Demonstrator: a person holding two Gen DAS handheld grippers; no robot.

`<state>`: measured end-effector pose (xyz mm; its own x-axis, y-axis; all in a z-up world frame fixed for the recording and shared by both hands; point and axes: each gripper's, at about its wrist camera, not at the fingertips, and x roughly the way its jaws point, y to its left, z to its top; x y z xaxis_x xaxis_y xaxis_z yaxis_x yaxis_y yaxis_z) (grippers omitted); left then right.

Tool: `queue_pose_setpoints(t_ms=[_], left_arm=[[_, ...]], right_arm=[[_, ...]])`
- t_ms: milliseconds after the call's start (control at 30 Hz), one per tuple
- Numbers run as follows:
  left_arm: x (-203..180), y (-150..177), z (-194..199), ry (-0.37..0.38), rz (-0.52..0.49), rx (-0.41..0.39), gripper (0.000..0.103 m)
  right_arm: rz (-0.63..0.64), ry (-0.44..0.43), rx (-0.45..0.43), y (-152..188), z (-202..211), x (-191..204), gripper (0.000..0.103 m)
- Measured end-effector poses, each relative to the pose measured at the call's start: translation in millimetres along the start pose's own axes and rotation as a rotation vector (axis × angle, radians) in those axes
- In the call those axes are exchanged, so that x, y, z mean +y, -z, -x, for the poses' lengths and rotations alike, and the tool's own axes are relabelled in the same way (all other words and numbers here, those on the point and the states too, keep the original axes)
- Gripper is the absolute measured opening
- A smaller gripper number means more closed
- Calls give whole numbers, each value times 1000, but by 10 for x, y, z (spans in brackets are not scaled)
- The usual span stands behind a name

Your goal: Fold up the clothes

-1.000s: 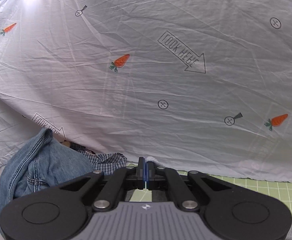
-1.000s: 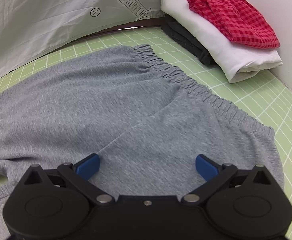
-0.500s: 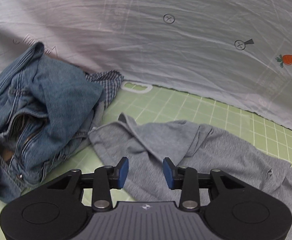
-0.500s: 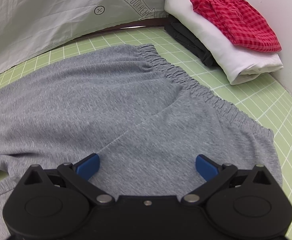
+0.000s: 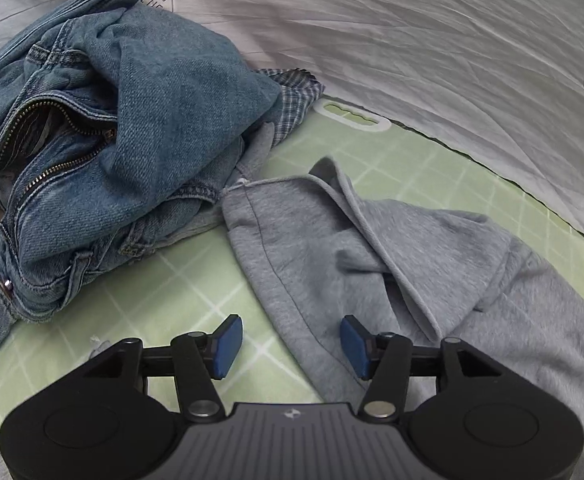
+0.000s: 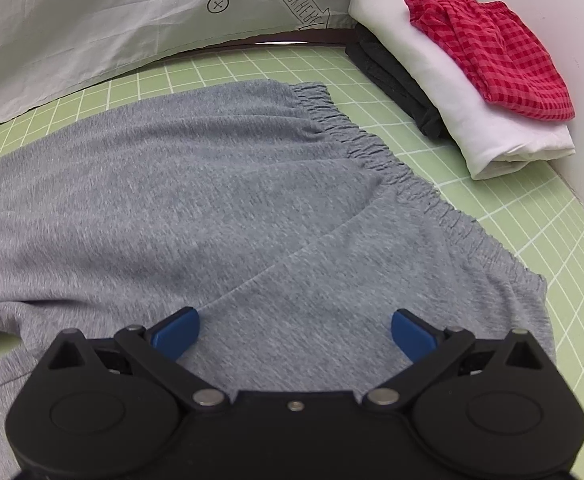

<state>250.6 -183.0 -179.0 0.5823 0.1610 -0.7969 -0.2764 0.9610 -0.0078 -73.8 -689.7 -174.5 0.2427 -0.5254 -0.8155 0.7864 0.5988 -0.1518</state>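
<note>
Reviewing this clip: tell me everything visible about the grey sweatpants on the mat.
The grey sweatpants are heathered jersey knit with a gathered elastic waistband and lie spread on the green grid mat. The waist end lies fairly flat; a seam runs diagonally across it. In the left wrist view the other end is rumpled, with a folded-over hem, touching the heap of blue jeans. Both claws, left claw and right claw, hover open over the fabric.

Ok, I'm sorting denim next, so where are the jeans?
In the left wrist view, the jeans lie crumpled at upper left on the green mat, touching the grey shorts.
</note>
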Motion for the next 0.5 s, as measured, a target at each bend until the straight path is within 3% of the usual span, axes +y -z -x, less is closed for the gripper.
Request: queue_pose_setpoints(t_ms=[67,233,300,367,500], left_arm=[[47,-87,-82,-18,38,-16,66],[117,-199,-197,-17,61,-70,67],[109,-197,-213,-16,36,-98,54],[128,-203,-207,32,24,-111,4],[209,-183,-176,8,17,-98,4]], right_arm=[[9,9,0,-6,4,22,103],[-42,27,26,-35,0,40,103],[-56,34,32,-34,0,52,103],[-28,46,25,-33,8,88,103],[49,74,9,-48,23,170,103]])
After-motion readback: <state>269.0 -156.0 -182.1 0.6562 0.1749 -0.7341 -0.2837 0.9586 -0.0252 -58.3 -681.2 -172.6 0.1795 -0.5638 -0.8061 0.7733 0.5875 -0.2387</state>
